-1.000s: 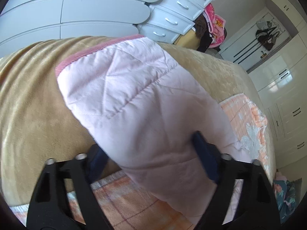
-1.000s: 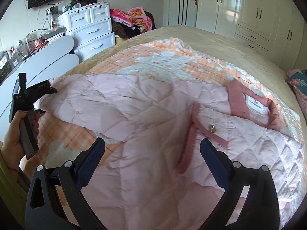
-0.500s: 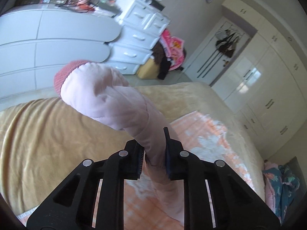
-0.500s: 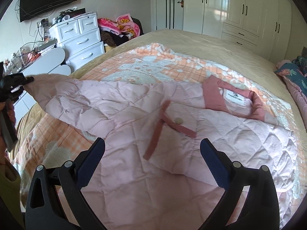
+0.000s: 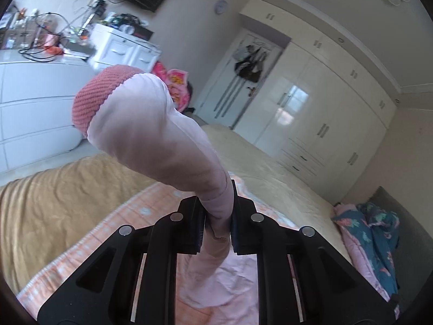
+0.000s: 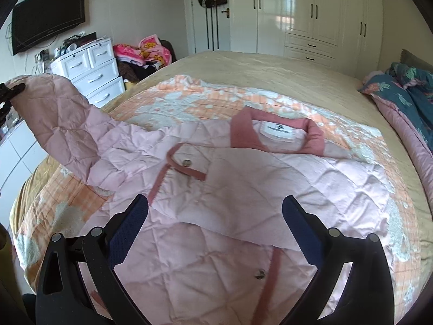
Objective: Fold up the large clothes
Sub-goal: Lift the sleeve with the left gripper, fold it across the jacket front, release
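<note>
Left hand-held gripper is clamped on the sleeve of the pink quilted jacket, pads pinching the fabric just below the wider part; the sleeve stands up past the fingers, knit cuff at its far end, lifted clear of the bed. Right hand-held gripper is wide apart, holding nothing, hovering over the jacket's front panel. Jacket body lies flat on the orange-and-white blanket, collar toward the far side, label showing inside it, one snap button on the placket. From the right wrist view the raised sleeve runs up to the left edge of frame. White drawer unit stands beyond the bed's left side, wardrobe on the far wall.
</note>
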### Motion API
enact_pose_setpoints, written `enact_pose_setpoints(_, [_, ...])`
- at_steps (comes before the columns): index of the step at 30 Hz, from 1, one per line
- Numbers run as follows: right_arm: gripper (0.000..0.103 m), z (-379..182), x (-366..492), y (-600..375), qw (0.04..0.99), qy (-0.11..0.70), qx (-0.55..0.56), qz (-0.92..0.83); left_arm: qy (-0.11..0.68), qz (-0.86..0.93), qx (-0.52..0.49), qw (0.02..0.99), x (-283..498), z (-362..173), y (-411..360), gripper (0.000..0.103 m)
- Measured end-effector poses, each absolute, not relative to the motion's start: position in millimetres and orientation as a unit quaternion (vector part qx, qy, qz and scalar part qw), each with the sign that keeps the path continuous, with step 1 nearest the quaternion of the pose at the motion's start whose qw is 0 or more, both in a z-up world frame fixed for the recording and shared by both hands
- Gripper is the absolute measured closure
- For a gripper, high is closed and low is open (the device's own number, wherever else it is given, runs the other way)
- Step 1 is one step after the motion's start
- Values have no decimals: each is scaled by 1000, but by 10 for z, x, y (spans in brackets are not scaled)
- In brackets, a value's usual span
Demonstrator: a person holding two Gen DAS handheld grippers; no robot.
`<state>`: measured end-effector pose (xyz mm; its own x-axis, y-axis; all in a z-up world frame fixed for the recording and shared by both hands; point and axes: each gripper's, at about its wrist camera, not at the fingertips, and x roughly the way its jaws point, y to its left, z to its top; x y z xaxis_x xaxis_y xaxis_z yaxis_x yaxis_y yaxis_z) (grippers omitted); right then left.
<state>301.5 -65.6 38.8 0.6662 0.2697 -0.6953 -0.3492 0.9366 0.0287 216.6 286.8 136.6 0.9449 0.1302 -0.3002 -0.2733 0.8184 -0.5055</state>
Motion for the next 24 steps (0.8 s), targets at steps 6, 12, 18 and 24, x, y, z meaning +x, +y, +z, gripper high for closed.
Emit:
enact_pose_setpoints(6, [4,514,2947,-991,919,358,-41,158,133,73,-211,966,2260,1612,2199,95])
enact_pose_setpoints(12, [4,613,2898,-1314,928,340,-26,154,135,51,-160,977,2354,1814,1697,95])
enact_pose_setpoints(18, [4,604,2828,-1700,931,336,-7,142,133,34,-127,982,2442,1921,1280,95])
enact_pose_setpoints(24, [4,598,2755,-2113,937,323,34,129,146,27,-101,984,2569,1911,915,95])
